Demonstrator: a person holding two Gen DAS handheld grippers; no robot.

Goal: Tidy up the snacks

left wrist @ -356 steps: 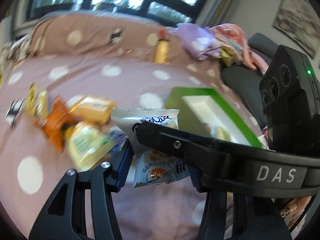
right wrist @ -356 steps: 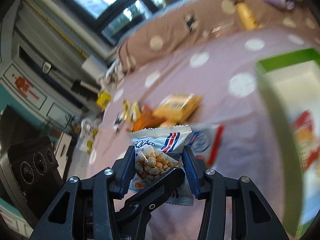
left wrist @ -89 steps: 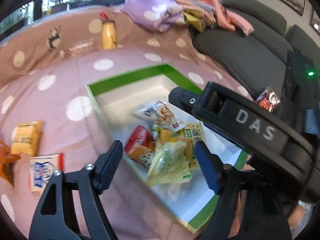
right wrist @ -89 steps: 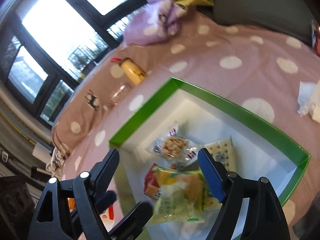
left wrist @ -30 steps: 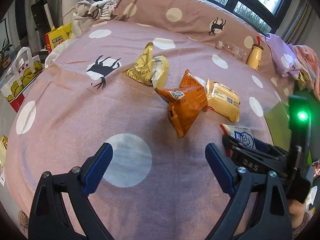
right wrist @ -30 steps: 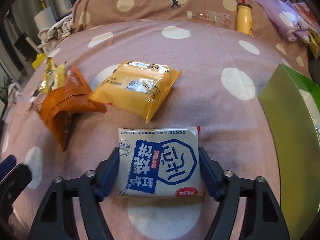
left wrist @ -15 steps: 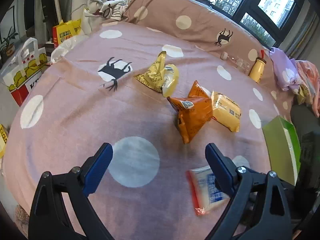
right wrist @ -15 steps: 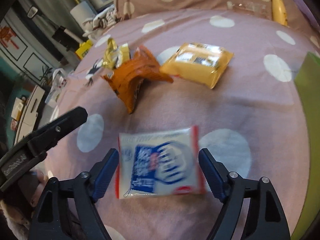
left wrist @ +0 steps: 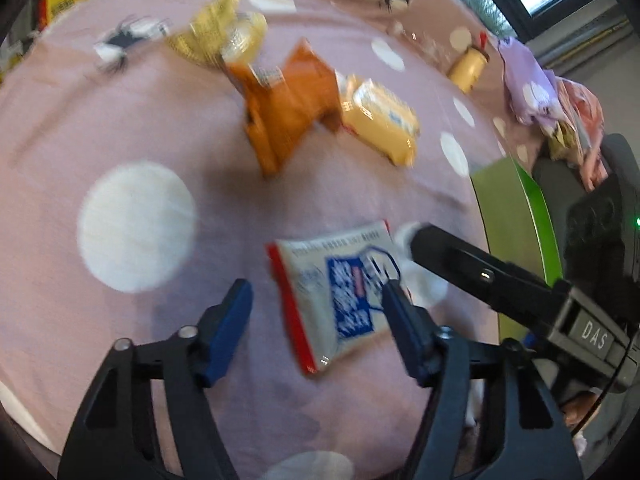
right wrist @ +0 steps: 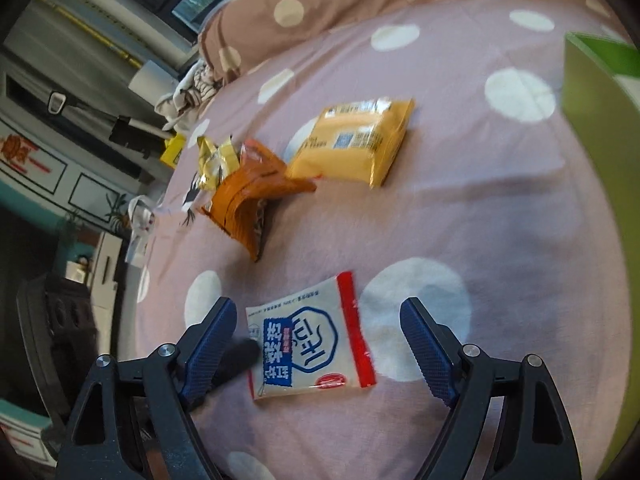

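Progress looked partial: four snacks lay loose on the pink dotted bedspread (right wrist: 500,208), none inside the green box (left wrist: 516,216) as far as these views showed (interior hidden). White-and-blue packet (right wrist: 310,350) lay flat, nearest both grippers. Left gripper (left wrist: 316,320) was closing, the packet between its jaws but pads not clearly pressing it, picture blurred. Right gripper (right wrist: 316,346) was also closing, jaws spread wide either side of the same packet, not touching it. Orange bag (right wrist: 250,196), yellow pack (right wrist: 352,144) and gold wrappers (right wrist: 214,158) sat farther back, well apart from the box. Likely left to do: all four into the box. Both grippers crowded one packet, so they could foul each other. Yellow bottle (left wrist: 466,68) stood near the pillow.
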